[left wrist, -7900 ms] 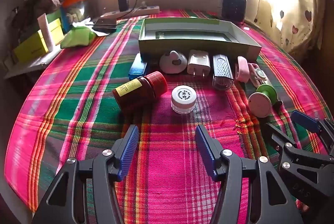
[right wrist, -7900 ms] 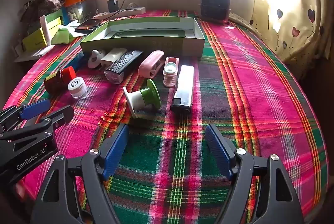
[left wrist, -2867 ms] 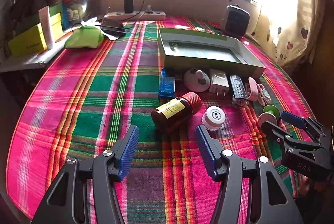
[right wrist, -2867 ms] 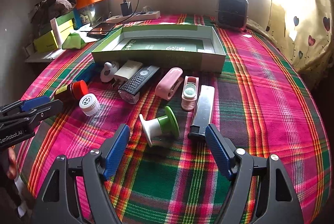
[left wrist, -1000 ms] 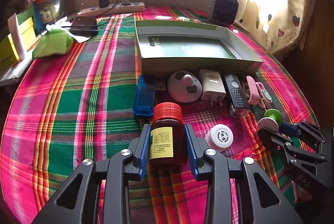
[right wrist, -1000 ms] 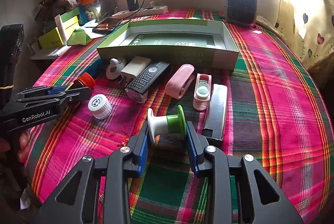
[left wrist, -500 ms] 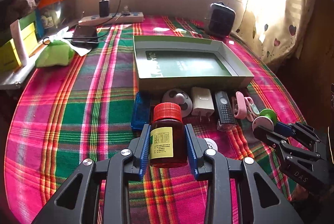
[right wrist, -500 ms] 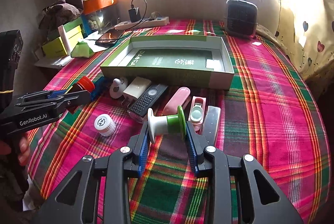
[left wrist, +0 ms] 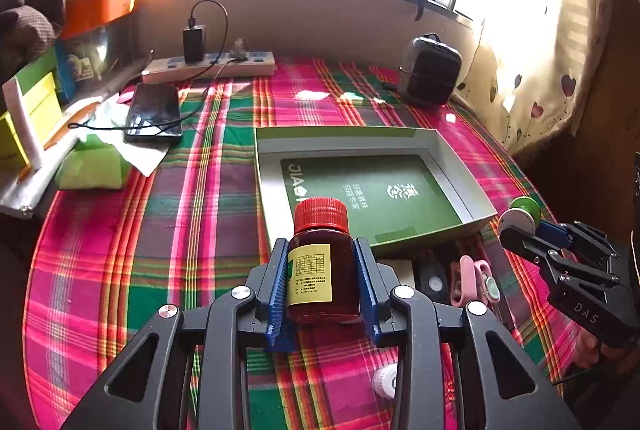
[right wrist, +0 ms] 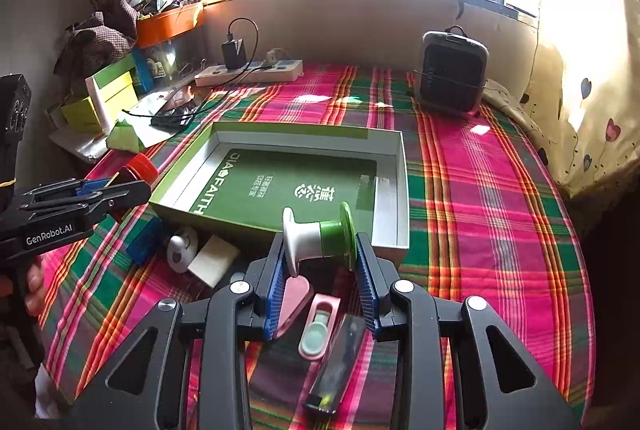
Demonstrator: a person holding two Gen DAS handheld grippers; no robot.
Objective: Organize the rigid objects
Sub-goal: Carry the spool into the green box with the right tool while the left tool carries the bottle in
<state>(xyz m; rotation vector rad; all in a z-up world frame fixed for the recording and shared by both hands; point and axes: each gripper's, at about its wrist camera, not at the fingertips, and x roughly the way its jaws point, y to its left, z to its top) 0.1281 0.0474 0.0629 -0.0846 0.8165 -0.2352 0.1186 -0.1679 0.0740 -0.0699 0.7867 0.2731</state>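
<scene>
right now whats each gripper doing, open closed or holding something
Left gripper: closed on the brown bottle with the red cap, held up off the cloth.
Right gripper: closed on the green and white spool, held near the green box.

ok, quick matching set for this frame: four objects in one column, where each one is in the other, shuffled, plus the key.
Objects:
1. red-capped bottle
2. green-and-white spool
3. green box
4. black phone

Places:
A. lying on the plaid cloth by the power strip, cable attached
B. clamped in the left tongs
C. open on the cloth, nothing loose inside
D. clamped in the right tongs

Pairs: 1-B, 2-D, 3-C, 4-A
</scene>
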